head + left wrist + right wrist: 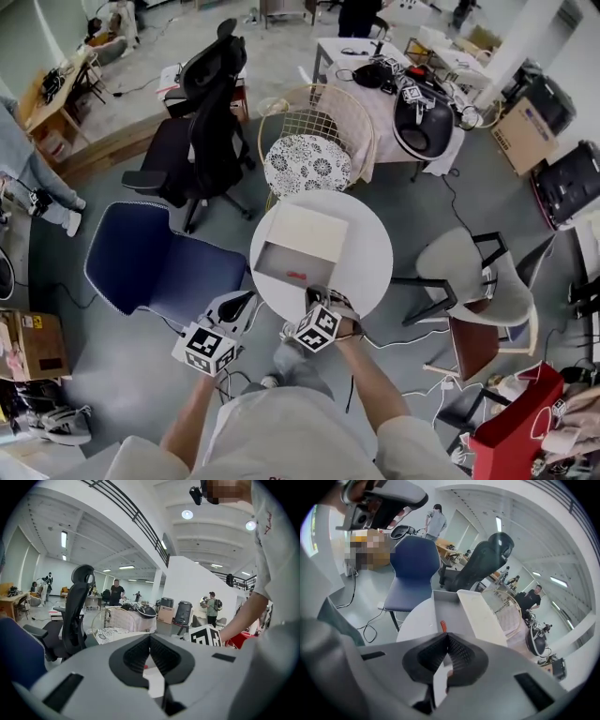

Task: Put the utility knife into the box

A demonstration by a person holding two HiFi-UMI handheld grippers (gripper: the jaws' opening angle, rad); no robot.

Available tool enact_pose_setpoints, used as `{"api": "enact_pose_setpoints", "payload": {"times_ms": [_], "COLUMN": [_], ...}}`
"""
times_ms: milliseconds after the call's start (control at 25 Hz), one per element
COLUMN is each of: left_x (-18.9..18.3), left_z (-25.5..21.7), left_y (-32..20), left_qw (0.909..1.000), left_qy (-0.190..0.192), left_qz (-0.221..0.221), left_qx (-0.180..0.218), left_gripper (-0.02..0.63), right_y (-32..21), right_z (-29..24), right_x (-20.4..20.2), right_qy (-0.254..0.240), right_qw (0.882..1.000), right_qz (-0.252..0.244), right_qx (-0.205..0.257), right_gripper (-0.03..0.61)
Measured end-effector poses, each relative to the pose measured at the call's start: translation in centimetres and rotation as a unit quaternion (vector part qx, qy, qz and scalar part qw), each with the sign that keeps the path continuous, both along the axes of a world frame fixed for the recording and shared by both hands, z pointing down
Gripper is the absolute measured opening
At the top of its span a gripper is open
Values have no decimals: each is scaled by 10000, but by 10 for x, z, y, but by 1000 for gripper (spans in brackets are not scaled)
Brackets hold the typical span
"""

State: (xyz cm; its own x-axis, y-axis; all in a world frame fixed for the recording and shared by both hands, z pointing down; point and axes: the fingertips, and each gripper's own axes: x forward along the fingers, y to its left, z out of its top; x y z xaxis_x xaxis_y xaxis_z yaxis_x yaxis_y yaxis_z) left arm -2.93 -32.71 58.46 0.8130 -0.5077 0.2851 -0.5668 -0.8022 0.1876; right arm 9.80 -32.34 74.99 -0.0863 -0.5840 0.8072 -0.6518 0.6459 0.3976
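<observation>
An open box [278,257] with a grey inside and a white lid [309,232] stands on the round white table [367,253]. The red utility knife [296,276] lies inside the box near its front wall; the right gripper view shows the knife [443,626] just beyond the jaw tips. My right gripper [323,296] hovers at the table's near edge in front of the box, jaws shut with nothing between them. My left gripper [242,303] hangs off the table's left front, jaws shut and empty. The left gripper view shows the right gripper's marker cube [206,635].
A blue chair [159,262] stands left of the table, a black office chair [206,122] behind it. A wire chair with a patterned cushion [307,161] is at the far side, a beige chair [469,281] at the right. A red bag [516,431] lies near right.
</observation>
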Motion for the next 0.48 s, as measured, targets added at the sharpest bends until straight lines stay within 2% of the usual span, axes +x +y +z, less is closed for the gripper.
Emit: {"api": "enact_pose_setpoints", "payload": {"times_ms": [240,400,480], "left_x": [-6,-8,-10], "left_z": [-18,-25,-29], "left_y": [47,87,107], "left_qw": [9992,9978,9972], "left_qy": [84,86,76], "left_qz": [302,544,613], "left_qx": [240,356,422], "left_gripper": [11,11,12], "right_y": [36,73,93], "right_z": [-40,-73,-90], "right_x": [-6,-7,-10], "right_qy": [-532,-1070,-1576], "right_qw": [9943,9814,9685], "right_qz": [762,1319,1609], "right_qx": [520,895,1064], "right_gripper": [17,17,17]}}
